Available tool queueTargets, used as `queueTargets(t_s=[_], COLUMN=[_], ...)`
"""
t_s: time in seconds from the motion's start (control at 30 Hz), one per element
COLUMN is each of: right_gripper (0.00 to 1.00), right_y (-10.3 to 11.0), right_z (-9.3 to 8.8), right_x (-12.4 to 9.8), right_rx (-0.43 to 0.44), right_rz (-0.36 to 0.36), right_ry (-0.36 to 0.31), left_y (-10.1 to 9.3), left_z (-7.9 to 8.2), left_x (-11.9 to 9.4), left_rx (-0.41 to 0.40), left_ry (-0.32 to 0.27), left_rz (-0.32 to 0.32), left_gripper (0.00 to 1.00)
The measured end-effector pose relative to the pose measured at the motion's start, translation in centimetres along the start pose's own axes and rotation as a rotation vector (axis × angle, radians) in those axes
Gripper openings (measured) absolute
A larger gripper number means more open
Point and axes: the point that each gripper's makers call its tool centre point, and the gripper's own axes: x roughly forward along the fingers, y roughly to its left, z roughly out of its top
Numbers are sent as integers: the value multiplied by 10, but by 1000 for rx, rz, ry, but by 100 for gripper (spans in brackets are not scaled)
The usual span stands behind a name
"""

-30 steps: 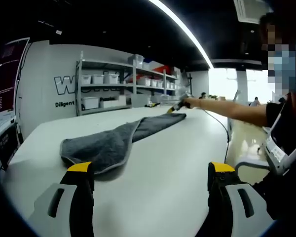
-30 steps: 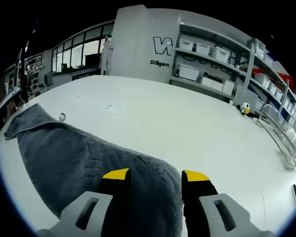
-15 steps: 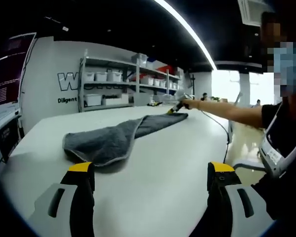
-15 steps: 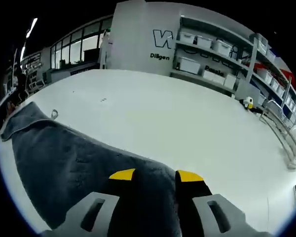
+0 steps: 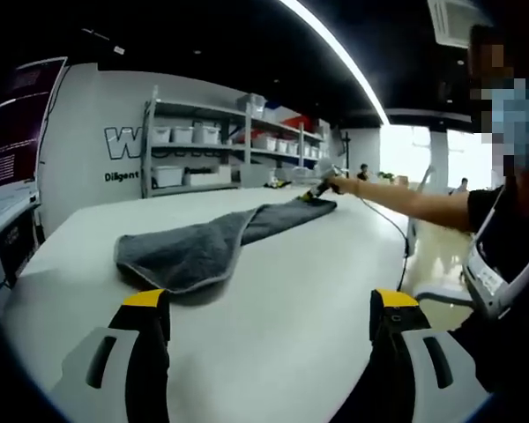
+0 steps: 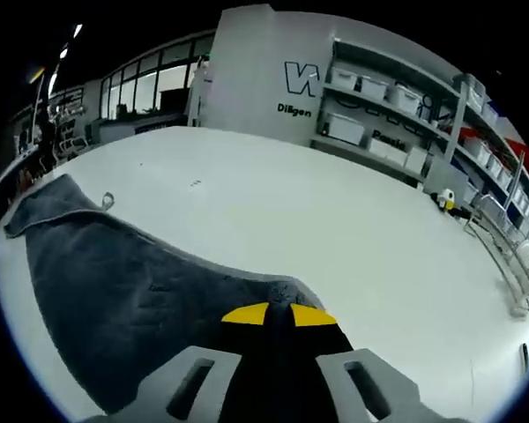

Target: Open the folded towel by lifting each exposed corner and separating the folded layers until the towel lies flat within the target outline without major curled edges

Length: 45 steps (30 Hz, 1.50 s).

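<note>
Grey terry, the towel (image 5: 213, 248) lies on the white table (image 5: 291, 300) ahead of my left gripper (image 5: 263, 310), whose jaws stand wide apart with nothing between them. Its long axis runs from the bunched, folded end just beyond my left jaw away to the far right, narrowing toward my right gripper (image 5: 318, 191), which shows there at the end of an outstretched arm (image 5: 406, 198).

From the right gripper view, my right gripper (image 6: 278, 314) has its yellow tips pinched together on the towel's (image 6: 123, 291) near edge; the cloth spreads from the jaws toward the left. That view also shows a small hanging loop (image 6: 108, 201) at the far corner.

On the wall (image 5: 93, 145) behind the shelves (image 5: 203, 159) I read a large "W" and smaller letters starting "Diligen"; the rest is hidden.
</note>
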Motion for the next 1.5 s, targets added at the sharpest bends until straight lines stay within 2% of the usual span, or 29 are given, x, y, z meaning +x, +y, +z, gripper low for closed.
queueTargets(t_s=[0.1, 0.17, 0.27, 0.43, 0.7, 1.0, 1.2, 1.5], right_gripper=[3, 3, 3, 2, 2, 1, 1, 2], right_y=[-2, 0, 2, 8, 39, 70, 74, 100], right_z=[9, 12, 23, 30, 20, 9, -2, -24], right_x=[-3, -5, -12, -22, -50, -67, -66, -66], right_rx=[-8, -9, -31, -84, -154, -222, -226, -193], right_rz=[1, 7, 10, 22, 62, 126, 143, 227], right_ry=[-26, -40, -60, -97, -137, -162, -155, -138], left_y=[-1, -5, -8, -8, -9, -12, -18, -30], left_z=[8, 11, 10, 9, 12, 20, 23, 20], left_x=[-1, 0, 0, 0, 0, 1, 3, 8], left_rx=[-40, -37, -30, -30, -21, -5, -3, 25], left_ry=[-42, -52, -41, -31, -17, -32, -42, -20], left_rz=[-5, -21, -18, -17, -26, -36, -60, -79], left_gripper=[92, 92, 92, 93, 93, 93, 93, 93])
